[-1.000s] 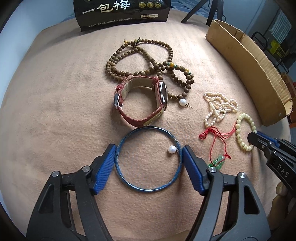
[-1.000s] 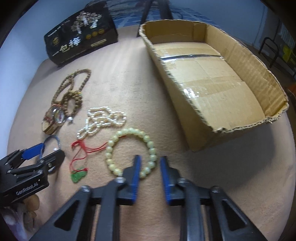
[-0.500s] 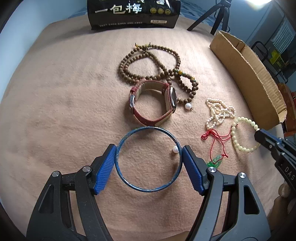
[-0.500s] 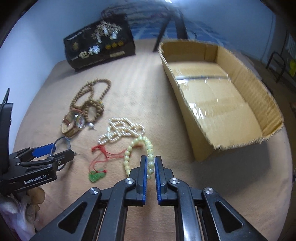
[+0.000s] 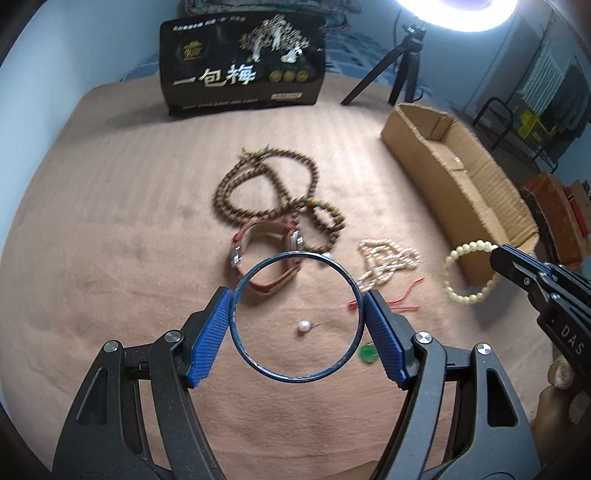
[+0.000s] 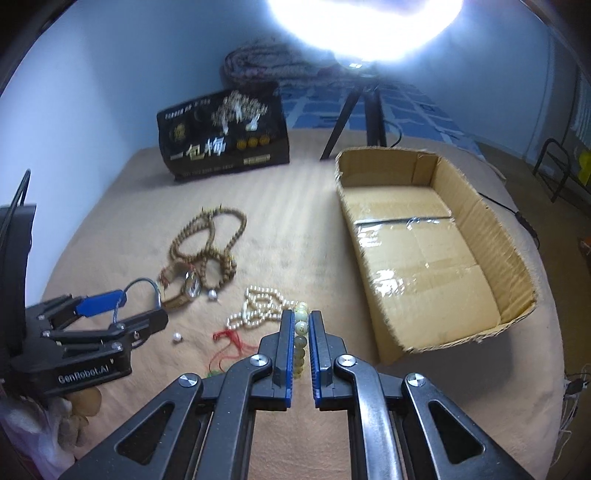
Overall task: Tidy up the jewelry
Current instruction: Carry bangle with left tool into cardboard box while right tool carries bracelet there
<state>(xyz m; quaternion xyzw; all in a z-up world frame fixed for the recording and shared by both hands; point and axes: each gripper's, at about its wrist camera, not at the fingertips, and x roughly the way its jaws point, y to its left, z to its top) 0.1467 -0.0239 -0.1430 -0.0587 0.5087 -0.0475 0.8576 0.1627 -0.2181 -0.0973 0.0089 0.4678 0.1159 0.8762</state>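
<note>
Ring light [image 6: 364, 26] on its tripod [image 6: 356, 118] sits far centre-right and blows out to pure white in my right view, hazing the blue wall [image 6: 110, 74]. Glare streaks on the cardboard box [image 6: 424, 254] tape. Both views soft with motion blur, the wooden beads [image 5: 273, 195] worst. Heavy fisheye bending, black vignette corners.

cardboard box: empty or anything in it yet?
Empty. The right wrist view shows the open brown cardboard box with only its bare taped floor; the pale green bead bracelet is outside it, pinched in the right tongs.
</note>
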